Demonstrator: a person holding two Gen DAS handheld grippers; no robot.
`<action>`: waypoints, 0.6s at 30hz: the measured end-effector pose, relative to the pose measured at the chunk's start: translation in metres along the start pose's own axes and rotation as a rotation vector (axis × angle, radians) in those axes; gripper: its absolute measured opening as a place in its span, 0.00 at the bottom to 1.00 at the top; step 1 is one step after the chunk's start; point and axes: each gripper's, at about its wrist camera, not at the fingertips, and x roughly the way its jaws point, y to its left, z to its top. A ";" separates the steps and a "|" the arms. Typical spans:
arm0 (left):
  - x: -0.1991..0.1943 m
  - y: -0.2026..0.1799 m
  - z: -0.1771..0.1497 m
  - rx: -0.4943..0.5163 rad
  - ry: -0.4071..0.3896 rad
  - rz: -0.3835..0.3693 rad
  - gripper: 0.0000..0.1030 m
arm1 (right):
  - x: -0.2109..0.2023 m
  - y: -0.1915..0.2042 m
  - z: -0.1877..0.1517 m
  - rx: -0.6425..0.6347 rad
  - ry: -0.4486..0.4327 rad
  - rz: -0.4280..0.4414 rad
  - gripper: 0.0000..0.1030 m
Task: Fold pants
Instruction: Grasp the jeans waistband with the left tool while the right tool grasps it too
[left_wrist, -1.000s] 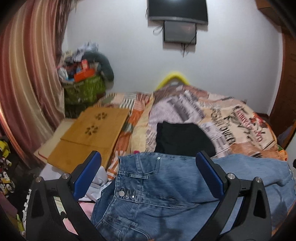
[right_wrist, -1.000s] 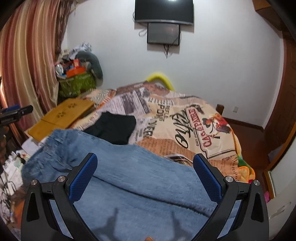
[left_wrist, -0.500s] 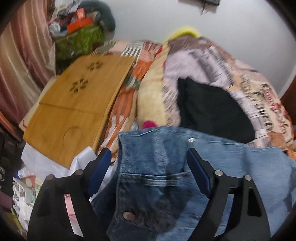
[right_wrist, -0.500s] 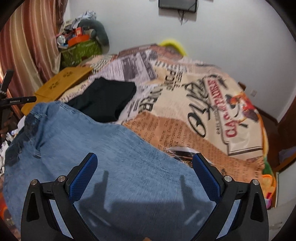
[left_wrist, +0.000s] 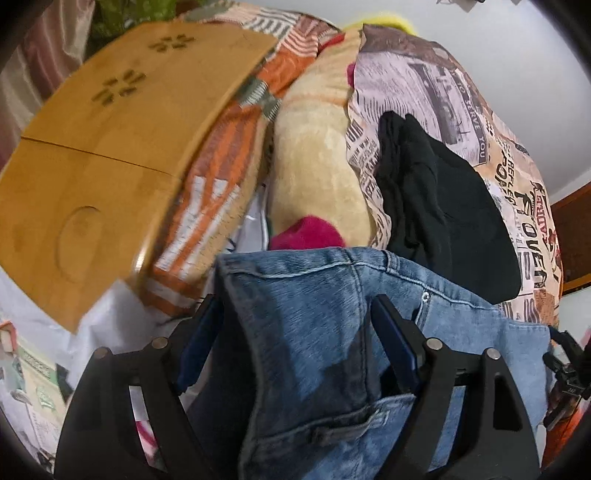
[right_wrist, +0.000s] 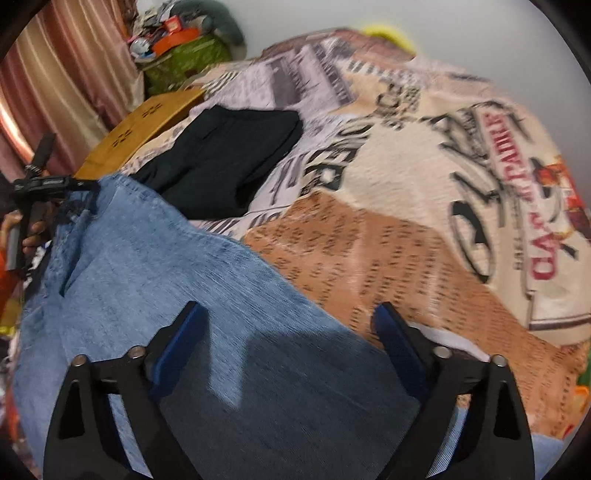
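Blue jeans (left_wrist: 303, 295) lie across the near side of the bed, waistband to the left. My left gripper (left_wrist: 295, 332) points steeply down over the waistband corner, which lies between its blue pads (left_wrist: 395, 339); the jaws are closing and do not visibly press the denim. In the right wrist view my right gripper (right_wrist: 288, 332) hangs over a jeans leg (right_wrist: 184, 295) near its far edge, jaws wide and closing, with denim beneath them. The left gripper (right_wrist: 40, 184) and the hand holding it show at that view's far left.
A folded black garment (left_wrist: 443, 206) lies on the printed bedspread (right_wrist: 406, 184) just beyond the jeans. A bamboo lap tray (left_wrist: 92, 155) rests at the left. A yellow cushion (left_wrist: 314, 166) and a pink item (left_wrist: 306, 232) sit by the waistband. A green bag of clutter (right_wrist: 184, 59) stands in the corner.
Both grippers have dropped and tipped downward toward the jeans. The wall and screen have left view. Both pairs of jaws have narrowed, the left pair more, and now straddle denim.
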 end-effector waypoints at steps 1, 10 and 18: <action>0.003 -0.001 0.002 -0.007 0.006 0.002 0.70 | 0.001 0.000 0.002 0.001 0.004 0.025 0.82; -0.002 -0.013 -0.003 -0.008 -0.031 0.040 0.48 | -0.001 0.018 0.005 -0.062 0.013 0.037 0.34; -0.043 -0.051 -0.021 0.122 -0.183 0.158 0.32 | -0.016 0.014 0.003 -0.002 -0.022 0.026 0.10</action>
